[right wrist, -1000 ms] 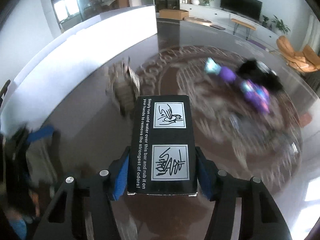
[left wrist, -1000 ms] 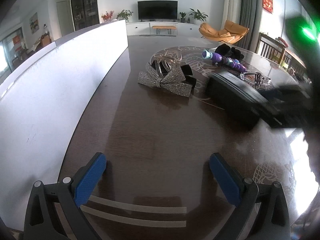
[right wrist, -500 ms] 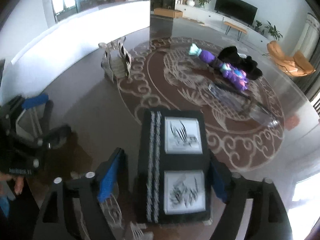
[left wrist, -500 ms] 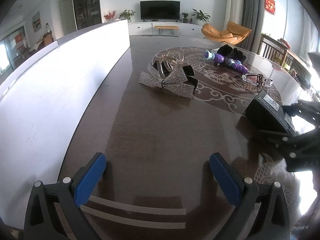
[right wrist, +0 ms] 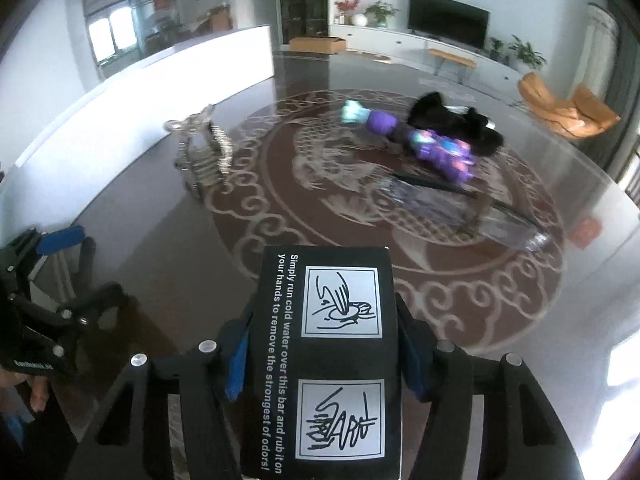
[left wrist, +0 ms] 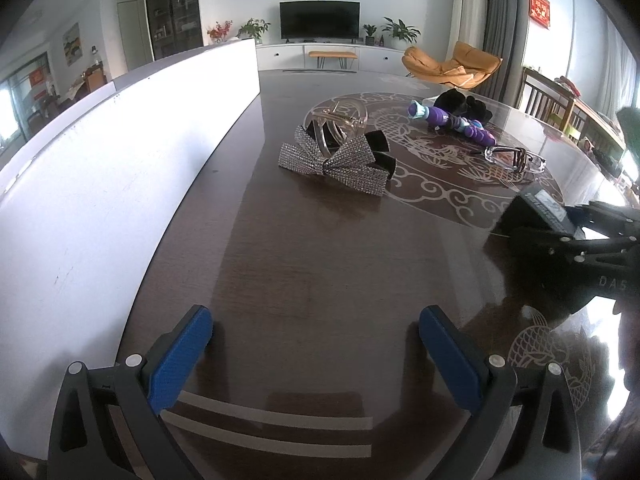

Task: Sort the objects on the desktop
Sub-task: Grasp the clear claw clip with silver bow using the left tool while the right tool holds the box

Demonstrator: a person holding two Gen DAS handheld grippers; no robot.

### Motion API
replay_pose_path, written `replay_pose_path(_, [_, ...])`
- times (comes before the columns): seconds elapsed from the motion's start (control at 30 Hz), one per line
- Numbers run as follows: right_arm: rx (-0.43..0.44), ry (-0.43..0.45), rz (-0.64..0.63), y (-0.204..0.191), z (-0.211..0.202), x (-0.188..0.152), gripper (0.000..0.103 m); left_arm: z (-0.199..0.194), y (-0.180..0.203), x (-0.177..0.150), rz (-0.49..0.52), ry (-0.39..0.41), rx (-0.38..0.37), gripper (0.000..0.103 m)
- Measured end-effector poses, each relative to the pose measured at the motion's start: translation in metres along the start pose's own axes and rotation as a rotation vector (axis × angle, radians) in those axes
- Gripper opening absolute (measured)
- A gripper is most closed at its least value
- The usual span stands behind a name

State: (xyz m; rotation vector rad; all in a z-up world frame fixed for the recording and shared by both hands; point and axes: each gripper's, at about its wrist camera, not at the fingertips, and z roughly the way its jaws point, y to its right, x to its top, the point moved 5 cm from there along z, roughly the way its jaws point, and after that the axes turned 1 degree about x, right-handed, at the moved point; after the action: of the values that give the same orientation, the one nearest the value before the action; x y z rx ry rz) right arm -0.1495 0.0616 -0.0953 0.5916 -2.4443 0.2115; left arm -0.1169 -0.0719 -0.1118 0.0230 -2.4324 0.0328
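Box (right wrist: 326, 360), black with white print and two line drawings on its top face, sits clamped between the right claw's (right wrist: 324, 356) blue pads (right wrist: 236, 364), its long axis running forward along the fingers. From the left wrist view the same box (left wrist: 534, 210) shows ahead and far to the right of the left claw (left wrist: 316, 350), with the right claw (left wrist: 584, 240) gripping it from the right, low over the table (left wrist: 320, 260).

Left claw is spread wide with nothing between its pads (left wrist: 180, 354), hovering low over bare dark wood. A white wall panel (left wrist: 120, 140) runs along its left side.

Farther ahead of the left claw lies a rhinestone bow (left wrist: 332, 160), with a clear hair claw (left wrist: 338, 122) just behind and touching it. Ahead and right lie glasses (left wrist: 514, 158) on the table's pale scroll pattern; beyond them a purple toy (left wrist: 452, 124) rests against a black fuzzy item (left wrist: 464, 104).

From the right claw, the bow (right wrist: 204, 152) is ahead-left, the glasses (right wrist: 460, 204) ahead-right and blurred, the purple toy (right wrist: 420, 140) farther beyond them. The left claw (right wrist: 60, 280) shows at its near left.
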Motion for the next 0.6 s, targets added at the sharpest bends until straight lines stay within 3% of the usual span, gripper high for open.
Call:
replay_pose_path(0.2, [-0.050, 0.013, 0.057, 0.029, -0.015, -0.020, 0.060, 0.000, 0.000, 0.000, -0.003, -0.007, -0.002, 0.103])
replay_pose_path(0.4, [-0.057, 0.027, 0.062, 0.035, -0.019, -0.027, 0.061, -0.003, 0.002, -0.005, -0.059, -0.104, 0.037, 0.103])
replay_pose_path(0.53, [-0.033, 0.017, 0.037, 0.029, -0.016, -0.027, 0.076, 0.006, 0.013, 0.005, -0.144, -0.157, 0.100, 0.103])
replay_pose_path(0.6, [-0.026, 0.015, 0.034, 0.027, -0.015, -0.028, 0.078, 0.014, 0.023, 0.015, -0.162, -0.165, 0.113, 0.103])
